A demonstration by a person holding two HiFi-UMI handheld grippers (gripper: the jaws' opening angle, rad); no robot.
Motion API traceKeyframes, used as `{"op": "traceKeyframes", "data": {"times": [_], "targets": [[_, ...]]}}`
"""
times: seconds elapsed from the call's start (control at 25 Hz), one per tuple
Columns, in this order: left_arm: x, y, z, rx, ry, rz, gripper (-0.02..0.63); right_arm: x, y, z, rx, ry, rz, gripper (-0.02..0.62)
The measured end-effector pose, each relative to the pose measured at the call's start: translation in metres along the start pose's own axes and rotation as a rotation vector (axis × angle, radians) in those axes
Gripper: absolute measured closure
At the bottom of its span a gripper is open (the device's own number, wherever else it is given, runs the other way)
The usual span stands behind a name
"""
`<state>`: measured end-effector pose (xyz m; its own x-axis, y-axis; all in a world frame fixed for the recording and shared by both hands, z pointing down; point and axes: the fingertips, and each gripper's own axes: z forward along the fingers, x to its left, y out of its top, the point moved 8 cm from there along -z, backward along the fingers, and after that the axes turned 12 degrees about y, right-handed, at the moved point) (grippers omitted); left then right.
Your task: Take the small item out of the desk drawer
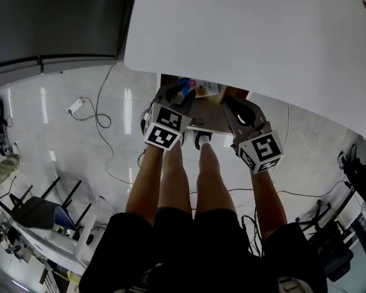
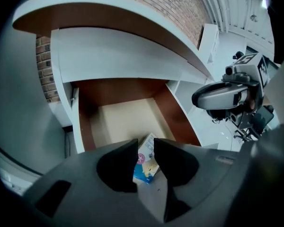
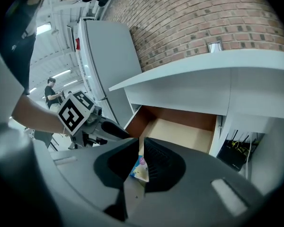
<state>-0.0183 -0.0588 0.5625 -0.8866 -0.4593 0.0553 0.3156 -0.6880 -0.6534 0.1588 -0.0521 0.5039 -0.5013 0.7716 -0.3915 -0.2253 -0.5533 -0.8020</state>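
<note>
Under the white desk [image 1: 262, 35] the drawer [image 2: 123, 119] stands pulled out. A small blue, pink and white packet [image 2: 146, 162] lies near the drawer's front. My left gripper [image 2: 145, 148] hovers just above it, jaws parted and not touching the packet that shows through the gap. In the head view the same packet [image 1: 186, 89] sits at the left gripper's [image 1: 182, 95] tips. My right gripper [image 1: 229, 104] hangs by the drawer's right side, away from the packet. Its jaws [image 3: 141, 148] stand a narrow slit apart, the packet [image 3: 141, 168] showing beyond, nothing gripped.
A brick wall [image 3: 203, 22] rises behind the desk, with a tall grey cabinet [image 3: 109, 65] to its left. Cables [image 1: 97, 118] trail over the glossy floor. The person's bare legs [image 1: 183, 182] stand before the drawer. Chairs and gear [image 1: 36, 215] crowd the lower left.
</note>
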Motion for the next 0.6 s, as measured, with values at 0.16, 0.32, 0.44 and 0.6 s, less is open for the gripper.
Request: {"op": "traceKeyframes", "data": {"times": [0.16,0.32,0.44,0.6], "targets": [[-0.004,-0.002,0.016,0.031,-0.004,0.01,0.486,-0.001,-0.002,0.001,-0.016,0.009,0.009,0.555],[-0.01,-0.004,0.035,0.05,-0.009,0.03,0.476,-0.003,-0.007,0.004,-0.009,0.016,0.012,0.555],[-0.012,-0.007,0.048,0.077,-0.008,0.064,0.465,-0.004,-0.012,0.004,-0.003,0.018,0.017,0.554],[-0.014,-0.012,0.063,0.125,-0.018,0.117,0.446,-0.006,-0.014,0.0,-0.009,0.013,0.022,0.551]]}}
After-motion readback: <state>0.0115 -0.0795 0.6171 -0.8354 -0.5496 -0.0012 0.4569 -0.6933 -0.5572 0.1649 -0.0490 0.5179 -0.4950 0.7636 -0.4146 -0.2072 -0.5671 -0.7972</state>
